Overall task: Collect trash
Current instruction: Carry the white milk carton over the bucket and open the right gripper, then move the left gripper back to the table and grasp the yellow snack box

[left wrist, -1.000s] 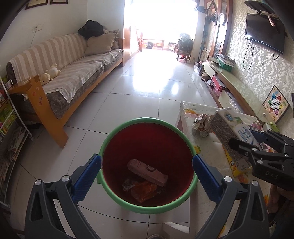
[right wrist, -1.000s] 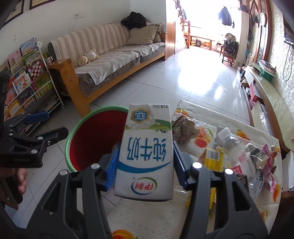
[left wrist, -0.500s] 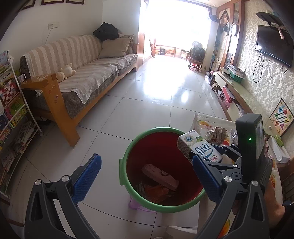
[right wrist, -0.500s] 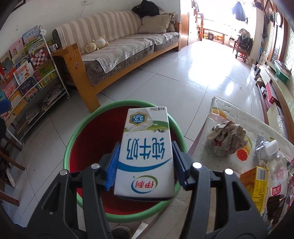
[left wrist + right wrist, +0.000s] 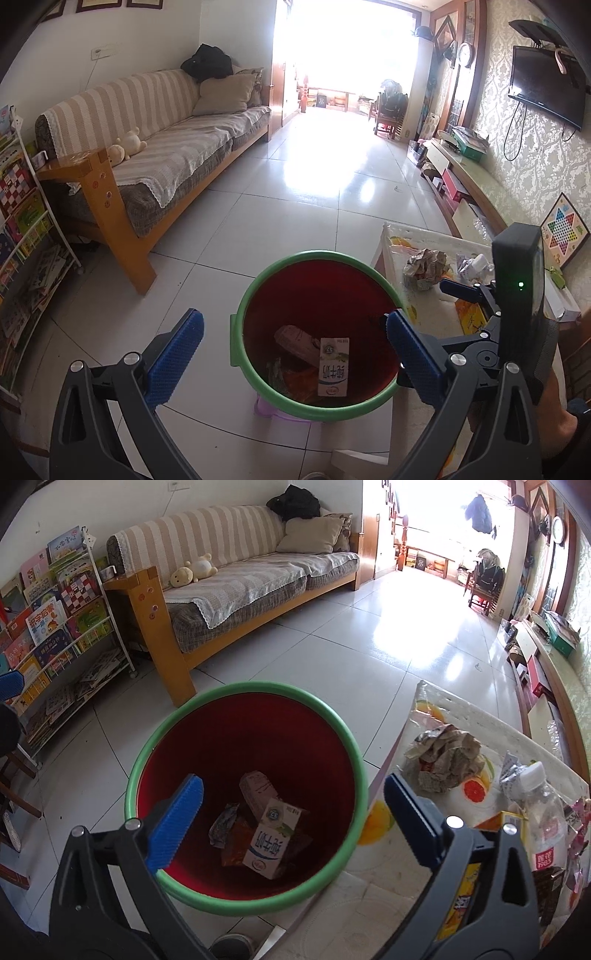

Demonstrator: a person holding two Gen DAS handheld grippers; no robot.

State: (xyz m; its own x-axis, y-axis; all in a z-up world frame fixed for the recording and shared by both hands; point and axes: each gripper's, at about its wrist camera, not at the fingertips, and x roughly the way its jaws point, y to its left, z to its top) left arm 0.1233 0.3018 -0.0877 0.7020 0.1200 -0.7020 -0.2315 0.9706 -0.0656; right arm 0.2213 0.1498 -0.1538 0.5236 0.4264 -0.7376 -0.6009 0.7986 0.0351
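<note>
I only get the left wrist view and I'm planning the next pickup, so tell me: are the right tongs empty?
Observer: Yes. The right tongs are opening above the bin, with nothing between them.
Operator: What trash is closest to them?
Observer: A yellow box, right beside their right finger.
Operator: Anything past that?
Observer: A clear bottle with a white cap and a red label.
</note>
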